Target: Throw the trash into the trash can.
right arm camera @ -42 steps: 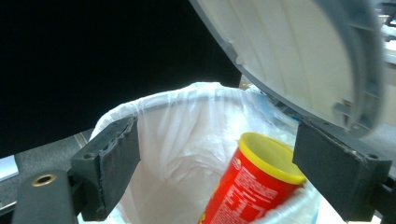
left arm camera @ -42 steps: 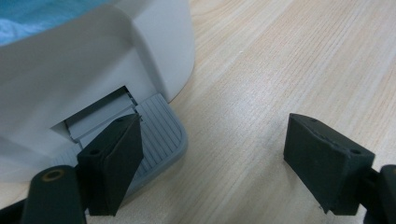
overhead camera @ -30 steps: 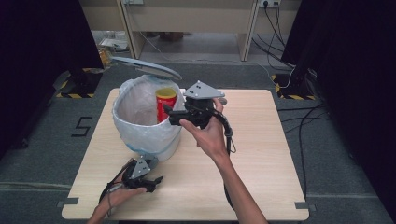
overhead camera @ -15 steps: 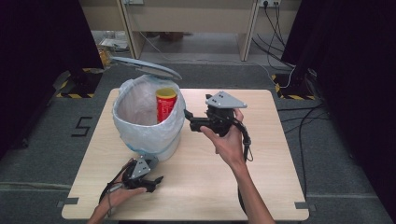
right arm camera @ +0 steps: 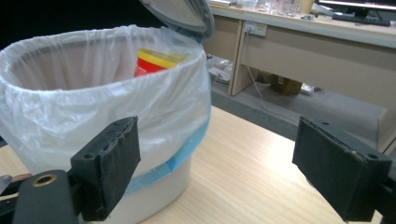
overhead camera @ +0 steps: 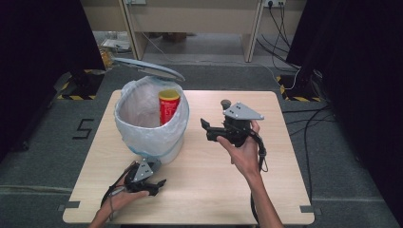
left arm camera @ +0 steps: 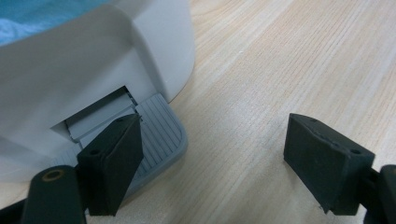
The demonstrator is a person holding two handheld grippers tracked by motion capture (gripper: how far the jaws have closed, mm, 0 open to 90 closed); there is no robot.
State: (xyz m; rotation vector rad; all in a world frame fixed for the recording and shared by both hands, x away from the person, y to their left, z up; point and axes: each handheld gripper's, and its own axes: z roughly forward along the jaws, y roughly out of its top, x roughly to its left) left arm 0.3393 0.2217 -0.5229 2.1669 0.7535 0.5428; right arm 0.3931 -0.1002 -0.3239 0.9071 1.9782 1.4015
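Pressing on the grey pedal (left arm camera: pixel 156 135) at the foot of the white pedal bin (overhead camera: pixel 157 147), the left gripper (overhead camera: pixel 151 183) is being held low at the near left of the worktop (overhead camera: pixel 228 190), its fingers (left arm camera: pixel 112 163) standing open with one resting over the pedal's ribbed face and nothing clamped between them. The lid (overhead camera: pixel 147 69) is being kept raised behind the bin, and a red can with a yellow top (overhead camera: pixel 168 105) is standing inside the clear liner bag (overhead camera: pixel 138 109). Should that finger be allowed to slide off the pedal, the lid is judged likely to drop shut, possibly onto the can's top if it is standing proud of the rim. Too hard a push is also being risked, since the light bin could be tipped or shoved across the wood. Further right, the right gripper (overhead camera: pixel 205 129) is being held in the air just beside the bin, its fingers (right arm camera: pixel 109 163) spread and empty, pointed at the liner. A careless sweep could snag the loose plastic. Beyond the worktop, cables are lying on the floor by a desk.
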